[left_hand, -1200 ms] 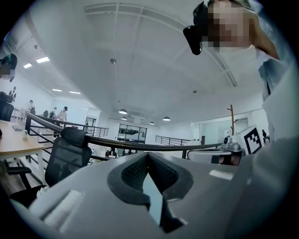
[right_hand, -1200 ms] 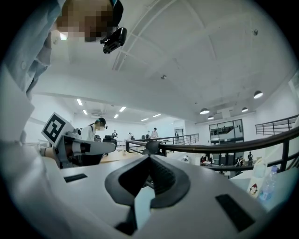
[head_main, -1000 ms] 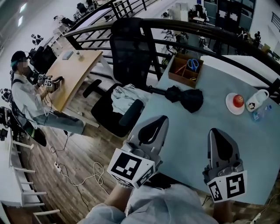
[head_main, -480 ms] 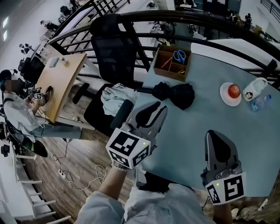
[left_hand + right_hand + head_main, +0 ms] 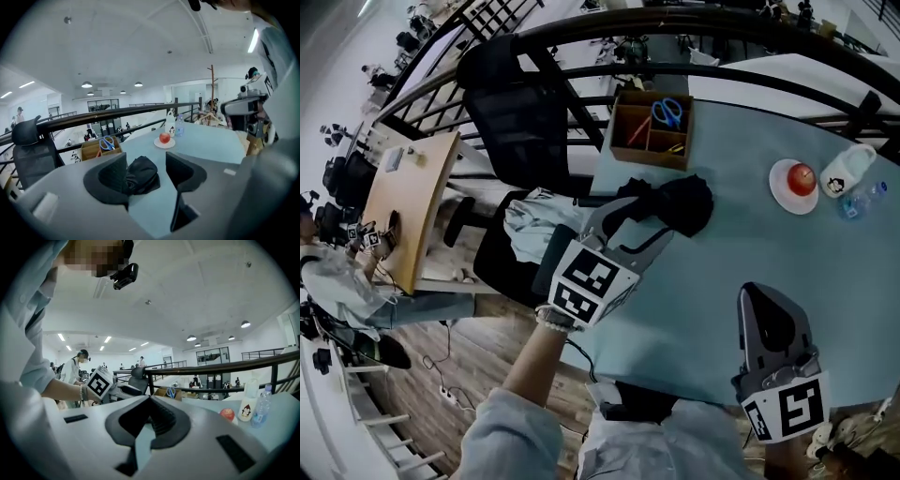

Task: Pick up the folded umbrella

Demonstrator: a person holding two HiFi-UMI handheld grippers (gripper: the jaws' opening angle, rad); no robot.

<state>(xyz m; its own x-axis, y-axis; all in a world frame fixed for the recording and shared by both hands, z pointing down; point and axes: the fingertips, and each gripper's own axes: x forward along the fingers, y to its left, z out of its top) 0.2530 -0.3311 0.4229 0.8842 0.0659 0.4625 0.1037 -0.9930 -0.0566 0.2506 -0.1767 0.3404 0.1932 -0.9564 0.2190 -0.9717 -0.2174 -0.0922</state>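
The folded umbrella (image 5: 680, 202) is lying on the bench (image 5: 722, 281) near its far left edge, just in front of the wooden box (image 5: 642, 157). It's a black, crumpled bundle. Your left hand-held gripper (image 5: 645, 220) is right on top of it. Its jaws have just been opening, and in the left gripper view they stand wide apart with the umbrella sitting between them. It's snug against the left jaw, with a gap showing on the right one, so it's released and not squeezing anything. Your right hand-held gripper (image 5: 769, 309) is well back near your side of the bench, jaws clenched together with nothing in them. As for containers, the box is split into compartments, with blue-handled scissors (image 5: 667, 111) in the back right one and what look like orange-red pens (image 5: 639, 131) in the left one. Over on the right, a small white plate (image 5: 774, 184) carries a red apple (image 5: 803, 176). Just beside it are a white bottle (image 5: 847, 172) and a clear plastic bottle (image 5: 862, 200). The white one has a little cartoon animal on its label, but any print on it is too small to read. The only other markings are the black-and-white squares on your gripper cubes.
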